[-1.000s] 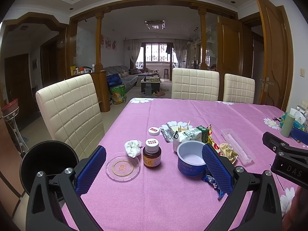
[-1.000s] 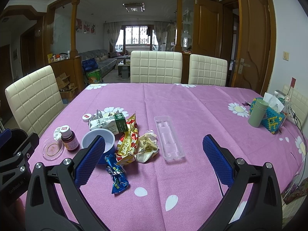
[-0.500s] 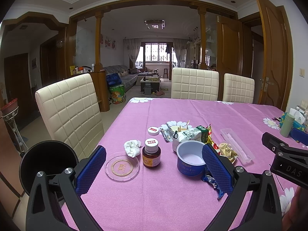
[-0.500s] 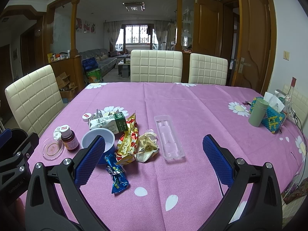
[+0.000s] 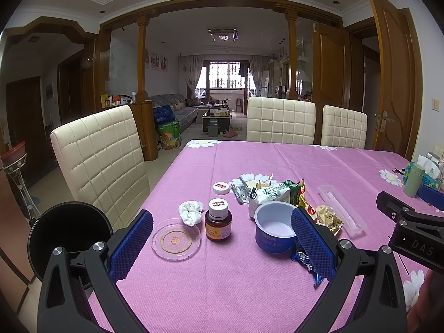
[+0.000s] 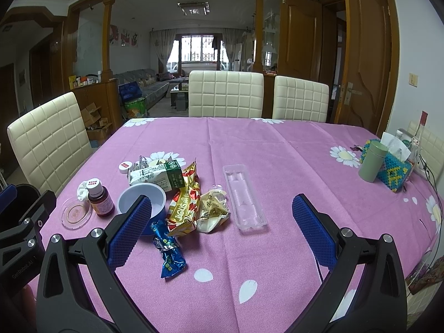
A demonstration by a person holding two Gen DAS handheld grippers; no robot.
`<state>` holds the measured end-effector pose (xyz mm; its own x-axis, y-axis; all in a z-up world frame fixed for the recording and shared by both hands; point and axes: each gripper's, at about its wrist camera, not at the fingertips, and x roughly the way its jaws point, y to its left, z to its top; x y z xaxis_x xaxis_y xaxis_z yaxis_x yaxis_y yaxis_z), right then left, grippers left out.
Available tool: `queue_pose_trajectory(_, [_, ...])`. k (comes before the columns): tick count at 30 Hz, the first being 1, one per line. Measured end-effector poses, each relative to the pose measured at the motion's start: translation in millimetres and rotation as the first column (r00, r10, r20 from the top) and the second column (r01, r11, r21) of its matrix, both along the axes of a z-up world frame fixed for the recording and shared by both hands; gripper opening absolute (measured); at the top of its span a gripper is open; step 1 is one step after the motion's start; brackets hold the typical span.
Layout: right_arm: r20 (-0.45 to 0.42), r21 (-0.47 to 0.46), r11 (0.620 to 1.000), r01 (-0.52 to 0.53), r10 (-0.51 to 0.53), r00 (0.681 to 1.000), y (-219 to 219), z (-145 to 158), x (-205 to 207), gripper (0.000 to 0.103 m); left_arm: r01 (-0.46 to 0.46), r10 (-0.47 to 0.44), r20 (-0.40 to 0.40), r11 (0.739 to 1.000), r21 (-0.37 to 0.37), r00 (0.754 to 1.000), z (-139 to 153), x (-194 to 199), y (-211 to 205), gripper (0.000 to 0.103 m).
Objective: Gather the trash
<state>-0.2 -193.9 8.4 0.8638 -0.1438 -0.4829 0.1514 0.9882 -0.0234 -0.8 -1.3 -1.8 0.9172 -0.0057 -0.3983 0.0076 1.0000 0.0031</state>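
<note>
Trash lies on the pink tablecloth [image 6: 277,152]. A blue cup [image 5: 273,230], a brown medicine bottle [image 5: 218,223], a crumpled white tissue [image 5: 190,212], a clear round lid [image 5: 176,239] and a green-white milk carton [image 5: 273,194] show in the left wrist view. The right wrist view shows a blue wrapper [image 6: 168,255], a gold-red snack bag [image 6: 183,208], a crumpled gold wrapper [image 6: 212,212] and a clear plastic tray [image 6: 244,197]. My left gripper [image 5: 222,245] is open and empty above the near edge. My right gripper [image 6: 222,230] is open and empty.
A black round bin [image 5: 69,236] stands at the table's left, beside a cream chair [image 5: 102,161]. A green canister [image 6: 371,162] and a beaded tissue box [image 6: 395,172] stand at the right edge. Two more chairs [image 6: 226,94] stand at the far side.
</note>
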Motion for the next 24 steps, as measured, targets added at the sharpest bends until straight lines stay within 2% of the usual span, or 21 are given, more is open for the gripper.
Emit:
queue_pose_trajectory(17, [-0.005, 0.003, 1.0, -0.002, 0.002, 1.0, 0.8, -0.9, 0.1, 0.1, -0.001, 0.001, -0.006, 1.0, -0.001, 1.0, -1.2, 0.1, -0.7, 0.097])
queue_pose_trajectory(24, [-0.094, 0.042, 0.999, 0.007, -0.003, 0.996, -4.6, -22.9, 17.8, 0.1, -0.044, 0.045, -0.043, 0.999, 0.023, 0.998, -14.7, 14.9, 2.6, 0.097])
